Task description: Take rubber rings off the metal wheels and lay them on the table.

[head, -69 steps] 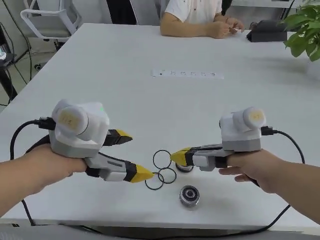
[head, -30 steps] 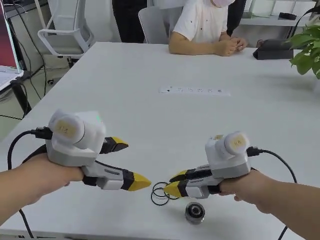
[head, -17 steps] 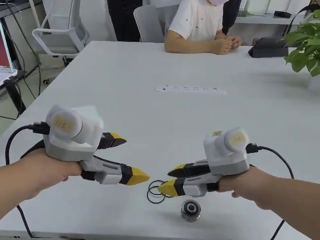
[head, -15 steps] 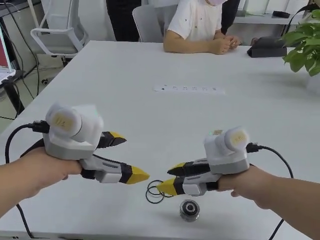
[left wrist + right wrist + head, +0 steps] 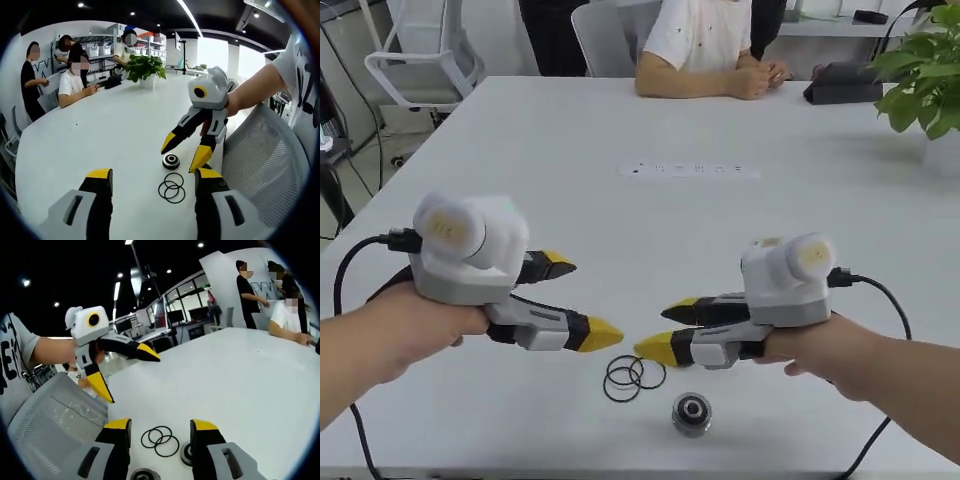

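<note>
While left claw and right claw gape, three rubber rings overlapping, one metal wheel beside

table: white, broad, mostly bare
rubber rings: three, black, lying flat and overlapping, close to the near edge
metal wheel: just beside the rings, nearer the near edge, not touching them
power strip: white, flat, mid-table
black case: far right corner

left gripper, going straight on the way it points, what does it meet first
Probably the right gripper, whose yellow tips face it head on. The rubber rings lie lower, on the table, so it may pass above them; depth is unclear.
</note>
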### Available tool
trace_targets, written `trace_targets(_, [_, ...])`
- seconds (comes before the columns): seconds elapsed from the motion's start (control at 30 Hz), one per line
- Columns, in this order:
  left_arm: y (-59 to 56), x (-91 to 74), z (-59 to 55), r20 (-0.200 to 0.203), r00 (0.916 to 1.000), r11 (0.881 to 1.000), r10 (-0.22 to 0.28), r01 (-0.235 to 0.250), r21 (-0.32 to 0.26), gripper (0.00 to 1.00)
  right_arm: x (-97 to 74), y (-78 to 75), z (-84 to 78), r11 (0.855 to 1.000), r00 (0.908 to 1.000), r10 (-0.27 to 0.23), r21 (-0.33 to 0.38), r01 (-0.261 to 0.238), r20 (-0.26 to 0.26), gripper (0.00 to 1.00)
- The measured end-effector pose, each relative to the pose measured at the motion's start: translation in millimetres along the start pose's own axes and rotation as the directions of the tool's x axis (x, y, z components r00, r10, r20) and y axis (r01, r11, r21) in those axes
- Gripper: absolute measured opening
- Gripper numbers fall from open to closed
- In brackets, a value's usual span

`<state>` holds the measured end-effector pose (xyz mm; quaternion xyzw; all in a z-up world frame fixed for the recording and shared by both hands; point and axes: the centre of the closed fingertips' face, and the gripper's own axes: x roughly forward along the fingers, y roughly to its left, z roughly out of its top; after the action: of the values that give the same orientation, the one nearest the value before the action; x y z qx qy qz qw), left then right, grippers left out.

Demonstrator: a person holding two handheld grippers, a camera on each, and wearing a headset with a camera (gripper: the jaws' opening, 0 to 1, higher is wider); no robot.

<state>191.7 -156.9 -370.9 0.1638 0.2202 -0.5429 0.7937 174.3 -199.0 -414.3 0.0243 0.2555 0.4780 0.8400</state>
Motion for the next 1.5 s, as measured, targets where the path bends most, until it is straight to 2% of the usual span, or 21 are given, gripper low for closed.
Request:
trace_targets(0.33, [2.2, 12.8, 8.3, 0.007, 0.9999, 1.000, -0.010, 0.010, -0.006, 0.63, -15.5, -15.0, 2.9, 0.999, 0.9989, -0.035, 0.006, 0.035, 0.032, 0.48])
trace_targets(0.67, [1.3, 29.0, 10.3, 0.003, 0.9997, 1.000, -0.024, 0.024, -0.005, 0.60, -29.4, -32.8, -3.2, 0.997, 0.9959, -0.077, 0.022, 0.076, 0.046, 0.48])
trace_targets(1.1, [-3.5, 49.1, 10.4, -0.016, 0.9987, 0.999, -0.048, 0.048, 0.010, 0.54, -36.6, -45.3, -15.3, 0.994, 0.9940, -0.105, 0.019, 0.105, 0.030, 0.47])
trace_targets(1.5, [-16.4, 66.8, 3.4, -0.047, 0.9951, 0.996, -0.087, 0.088, 0.025, 0.49, -36.0, -46.7, -30.8, 0.994, 0.9939, -0.110, 0.002, 0.110, -0.005, 0.44])
